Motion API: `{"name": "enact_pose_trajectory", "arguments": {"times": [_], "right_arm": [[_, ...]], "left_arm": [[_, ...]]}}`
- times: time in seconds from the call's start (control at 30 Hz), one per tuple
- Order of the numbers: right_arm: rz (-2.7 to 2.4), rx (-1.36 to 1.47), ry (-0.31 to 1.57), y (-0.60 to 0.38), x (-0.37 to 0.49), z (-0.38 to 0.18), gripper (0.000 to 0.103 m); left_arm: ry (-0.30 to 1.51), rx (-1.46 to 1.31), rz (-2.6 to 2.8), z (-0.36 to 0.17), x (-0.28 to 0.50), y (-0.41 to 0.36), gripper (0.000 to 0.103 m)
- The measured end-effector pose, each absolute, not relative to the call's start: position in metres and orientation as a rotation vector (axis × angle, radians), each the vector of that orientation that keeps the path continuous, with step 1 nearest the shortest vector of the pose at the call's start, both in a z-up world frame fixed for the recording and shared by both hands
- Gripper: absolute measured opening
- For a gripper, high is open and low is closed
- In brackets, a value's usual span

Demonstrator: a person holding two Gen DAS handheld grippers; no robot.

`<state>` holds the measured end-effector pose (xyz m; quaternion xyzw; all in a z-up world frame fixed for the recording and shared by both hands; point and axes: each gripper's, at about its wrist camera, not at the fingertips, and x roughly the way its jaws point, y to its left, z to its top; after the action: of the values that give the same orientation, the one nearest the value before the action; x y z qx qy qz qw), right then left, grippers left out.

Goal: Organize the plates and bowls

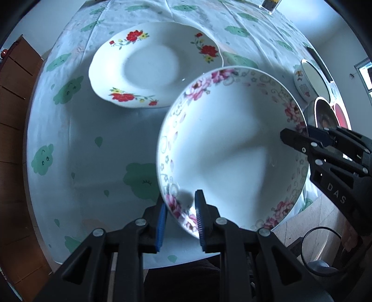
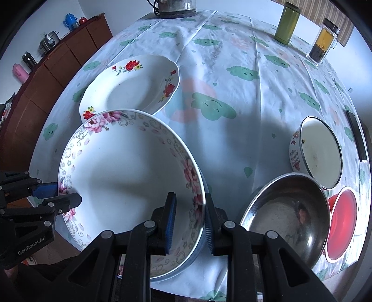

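- Two grippers are holding one pink-flowered plate (image 1: 232,148) by opposite edges, each pointing down at the table.
- Left gripper (image 1: 180,219): its jaws are standing narrow, one blue pad (image 1: 199,216) lying on the inside of the rim and the other under the outside, so the rim is being pinched between them.
- Right gripper (image 2: 189,223): its jaws are also standing narrow, clamping the rim on the far side of the same plate, one pad inside and one outside.
- Seen from each wrist, the other gripper is showing at the opposite rim, its fingers closing over the edge.
- That plate is sitting at the near edge of the table, over the cloud-patterned tablecloth (image 2: 232,76); whether it is resting on the cloth or hanging just above it, I cannot tell.
- Just beyond it, a red-flowered plate (image 2: 130,86) is lying flat on the cloth, and the held plate's far rim is overlapping it in both views.
- On the right gripper's side, a steel bowl (image 2: 286,218) is sitting near the held plate, with a red bowl (image 2: 341,223) just beside it and a white enamel bowl (image 2: 318,151) behind them.
- At the far edge, a green canister (image 2: 287,22) and a clear jar (image 2: 323,40) with dark contents are standing upright.
- Beyond the table, a brown cabinet (image 2: 58,65) is running along the wall.
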<state>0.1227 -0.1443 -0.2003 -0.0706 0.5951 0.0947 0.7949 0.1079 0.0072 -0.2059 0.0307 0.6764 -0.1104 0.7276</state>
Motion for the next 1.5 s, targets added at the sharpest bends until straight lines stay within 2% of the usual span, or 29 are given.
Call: {"name": "enact_pose_trajectory", "arguments": {"times": [1.5], "right_arm": [[0.147, -0.340, 1.208, -0.120, 0.115, -0.207, 0.028]], "left_arm": [[1.498, 0.067, -0.277, -0.224, 0.107, 0.005, 0.020]]}}
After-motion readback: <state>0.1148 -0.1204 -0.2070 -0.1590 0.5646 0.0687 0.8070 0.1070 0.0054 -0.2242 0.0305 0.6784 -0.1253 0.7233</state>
